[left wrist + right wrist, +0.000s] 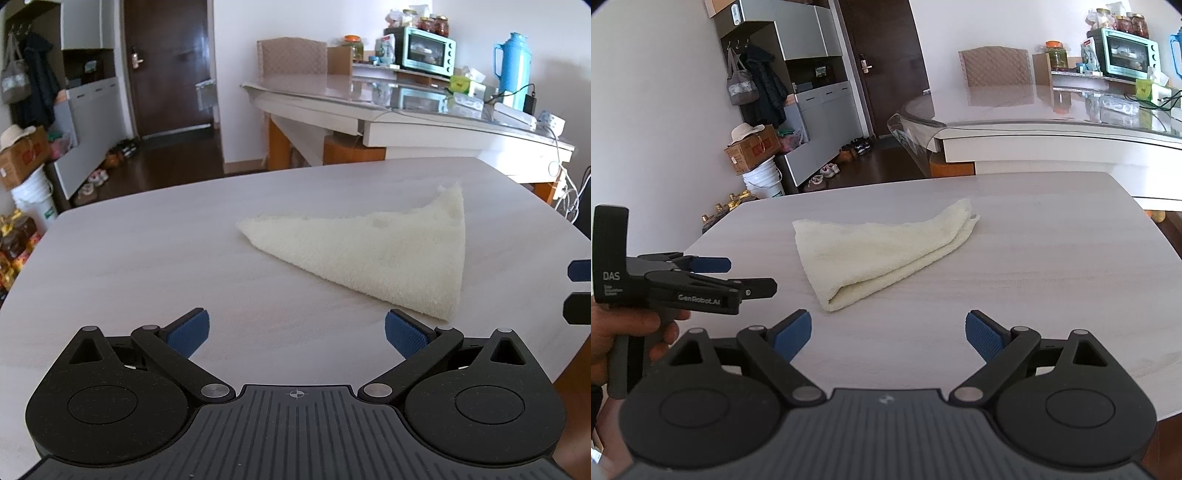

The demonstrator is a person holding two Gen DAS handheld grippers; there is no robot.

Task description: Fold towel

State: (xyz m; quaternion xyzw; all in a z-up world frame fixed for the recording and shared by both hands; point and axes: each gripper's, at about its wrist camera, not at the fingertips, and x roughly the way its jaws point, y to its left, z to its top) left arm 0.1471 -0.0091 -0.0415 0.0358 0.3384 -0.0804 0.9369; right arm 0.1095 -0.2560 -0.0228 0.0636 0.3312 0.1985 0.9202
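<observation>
A cream towel [373, 254] lies folded into a triangle on the pale wood-grain table [147, 251]. In the right wrist view the towel [882, 251] shows two layers with the fold edge near its front corner. My left gripper [297, 334] is open and empty, a little short of the towel's near corner. My right gripper [888, 334] is open and empty, just in front of the towel. The left gripper [738, 277] also shows from the side in the right wrist view, to the left of the towel. The right gripper's fingertips [580, 269] peek in at the right edge of the left wrist view.
A second glass-topped table [406, 110] stands behind with a teal oven [428, 51], a blue thermos [513, 62], jars and cables. A chair [291, 59], a dark door [166, 66], cabinets, a box on a bucket [757, 158] and shoes are at the far left.
</observation>
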